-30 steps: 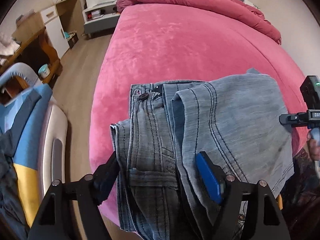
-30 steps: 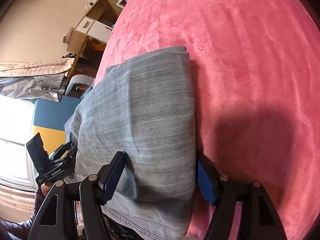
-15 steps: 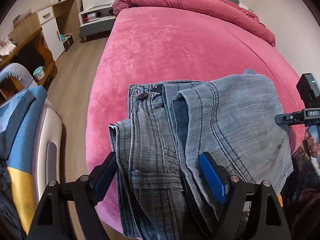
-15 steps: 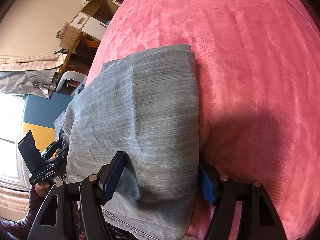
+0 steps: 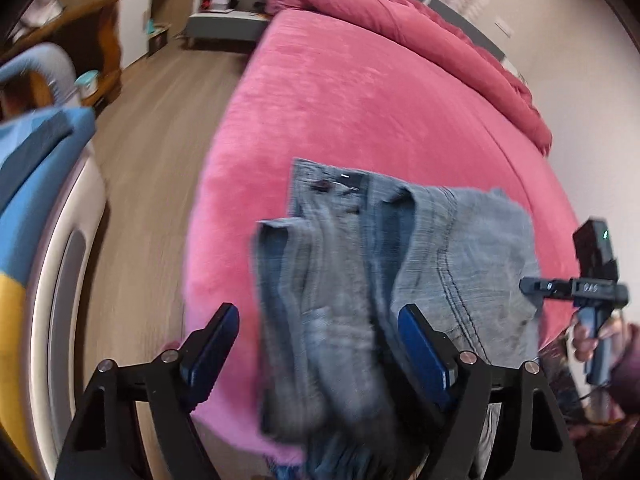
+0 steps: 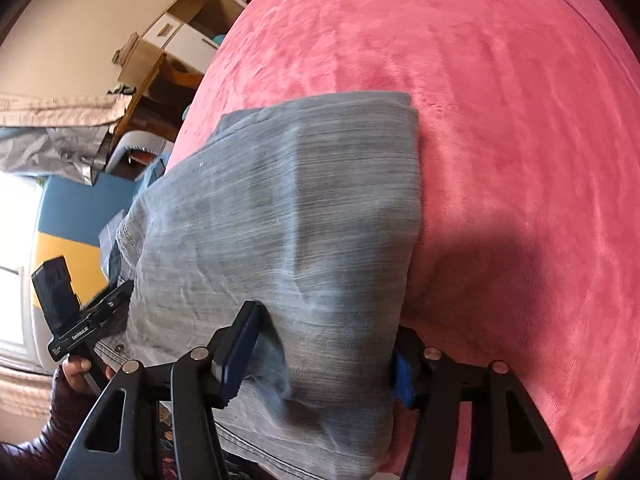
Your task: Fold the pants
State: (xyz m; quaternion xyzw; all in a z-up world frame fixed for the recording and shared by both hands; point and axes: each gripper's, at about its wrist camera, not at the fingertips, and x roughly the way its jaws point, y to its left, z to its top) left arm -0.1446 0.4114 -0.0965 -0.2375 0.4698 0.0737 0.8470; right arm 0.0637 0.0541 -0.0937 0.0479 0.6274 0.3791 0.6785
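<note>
Grey-blue jeans (image 5: 460, 248) lie folded near the front edge of the pink bed (image 5: 360, 92), waistband and button toward the far side. My left gripper (image 5: 316, 356) is open over the waistband end: its left finger rests over bare bed and its right finger (image 5: 424, 356) lies against the denim. In the right wrist view the jeans (image 6: 280, 208) show as a smooth folded slab. My right gripper (image 6: 320, 364) straddles its near edge and its jaws are closing; the left pad (image 6: 240, 344) dents the cloth and the right pad sits at the fold's edge.
A red duvet (image 5: 420, 28) is bunched at the head of the bed. Wooden floor (image 5: 160, 140) runs along the left, with a blue and yellow chair (image 5: 32, 184) and a desk beyond. A person's hand (image 5: 600, 344) holds the right gripper's handle.
The left view has rolled and slid sideways, so its left finger is now off the jeans over the bed. The right gripper's fingers have drawn closer together around the fold.
</note>
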